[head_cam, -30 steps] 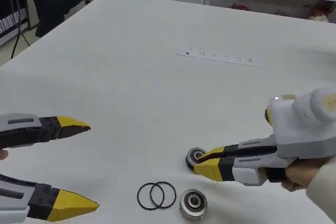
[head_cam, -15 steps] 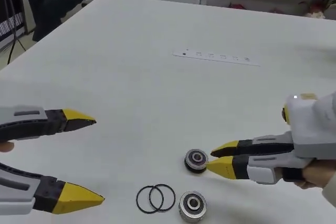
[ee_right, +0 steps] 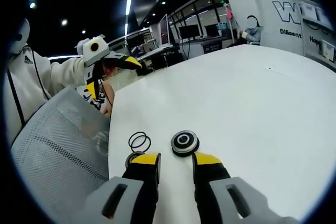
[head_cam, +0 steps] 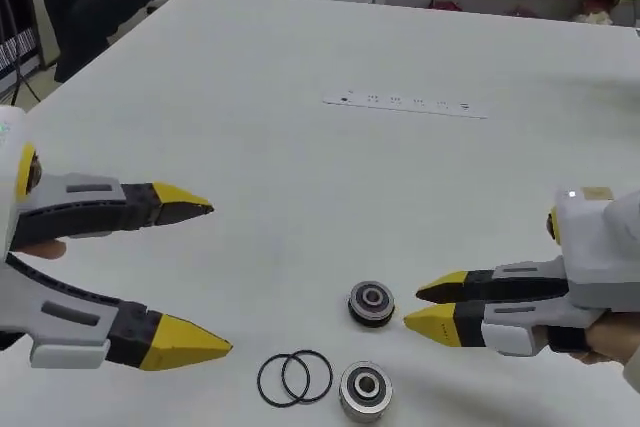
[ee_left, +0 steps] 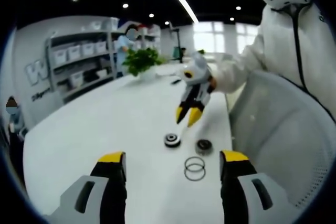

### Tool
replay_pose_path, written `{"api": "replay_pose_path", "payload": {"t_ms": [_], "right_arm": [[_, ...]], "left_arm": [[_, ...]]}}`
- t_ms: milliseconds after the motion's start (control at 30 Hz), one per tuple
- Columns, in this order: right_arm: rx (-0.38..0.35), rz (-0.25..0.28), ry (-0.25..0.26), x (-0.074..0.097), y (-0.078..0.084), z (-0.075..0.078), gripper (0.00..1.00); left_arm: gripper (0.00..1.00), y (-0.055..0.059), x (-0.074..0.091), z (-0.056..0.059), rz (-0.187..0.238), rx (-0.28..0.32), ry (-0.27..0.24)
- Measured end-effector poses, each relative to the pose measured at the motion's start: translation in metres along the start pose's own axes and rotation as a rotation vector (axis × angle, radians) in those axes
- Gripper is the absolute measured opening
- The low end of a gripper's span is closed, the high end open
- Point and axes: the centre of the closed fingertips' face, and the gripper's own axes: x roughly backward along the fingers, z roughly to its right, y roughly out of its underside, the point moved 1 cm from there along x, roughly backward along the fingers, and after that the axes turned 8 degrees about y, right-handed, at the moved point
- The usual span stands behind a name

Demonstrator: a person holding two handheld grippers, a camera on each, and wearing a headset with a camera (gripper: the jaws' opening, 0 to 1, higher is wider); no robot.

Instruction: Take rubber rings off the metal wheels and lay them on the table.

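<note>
A metal wheel with a black rubber ring (head_cam: 372,304) (ee_left: 172,140) (ee_right: 185,142) lies flat on the white table (head_cam: 300,157). A bare metal wheel (head_cam: 366,390) (ee_left: 203,146) lies nearer the front edge. Two loose rubber rings (head_cam: 295,376) (ee_left: 195,168) (ee_right: 139,141) overlap beside it. My right gripper (head_cam: 414,307) (ee_right: 176,162) hovers just right of the ringed wheel, jaws narrowly open and holding nothing. My left gripper (head_cam: 215,278) (ee_left: 170,163) is wide open at the left, well short of the wheels. In the right gripper view the bare wheel (ee_right: 131,157) peeks from behind one finger.
A flat white strip with small marks (head_cam: 405,104) lies farther back on the table. A mesh chair (ee_left: 273,129) (ee_right: 52,145) stands at the front edge by the person. Shelves and dark chairs stand beyond the far side.
My right gripper has pulled back to the right off the ringed wheel, and its jaws have parted slightly. The left gripper has come forward a little. The wheel stays put.
</note>
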Motion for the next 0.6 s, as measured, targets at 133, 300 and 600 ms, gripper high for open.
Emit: {"api": "replay_pose_path", "payload": {"t_ms": [133, 300, 600], "right_arm": [[-0.006, 0.003, 0.010, 0.001, 0.002, 0.002, 0.21], [-0.013, 0.009, 0.018, 0.001, 0.004, 0.005, 0.21], [-0.020, 0.019, 0.023, 0.003, 0.006, 0.007, 0.21]], "left_arm": [[0.72, -0.005, -0.007, -0.002, 0.000, -0.014, 0.019], [0.71, -0.012, -0.019, -0.006, 0.006, -0.028, 0.036], [0.66, -0.026, -0.043, -0.014, 0.019, -0.062, 0.074]]}}
